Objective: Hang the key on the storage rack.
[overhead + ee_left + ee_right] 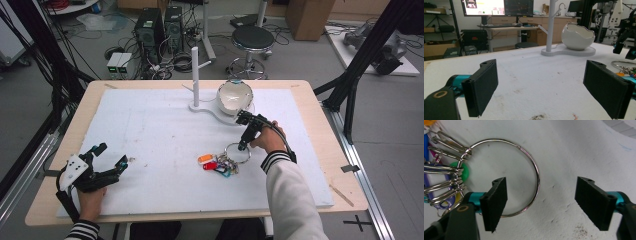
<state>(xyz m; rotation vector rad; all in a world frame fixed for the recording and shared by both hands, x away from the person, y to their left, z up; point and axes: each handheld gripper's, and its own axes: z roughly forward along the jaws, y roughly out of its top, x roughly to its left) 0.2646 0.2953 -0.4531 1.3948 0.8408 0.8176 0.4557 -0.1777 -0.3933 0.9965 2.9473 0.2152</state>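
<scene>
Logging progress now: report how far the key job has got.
Done: nothing visibly; the key ring lies flat on the table. In hand: the right gripper hangs open over the ring, one jaw inside it. The left gripper sits open, apart. Left: gripping and lifting; destination unclear.

A light wooden table [320, 125] is covered by a big white foam sheet [150, 140]. A white stand with a tall post [195, 75] is set near the far edge, with a white cracked-egg-shaped bowl [233, 96] on its base. A big metal ring with coloured key tags [222, 161] is laid flat on the sheet.
</scene>
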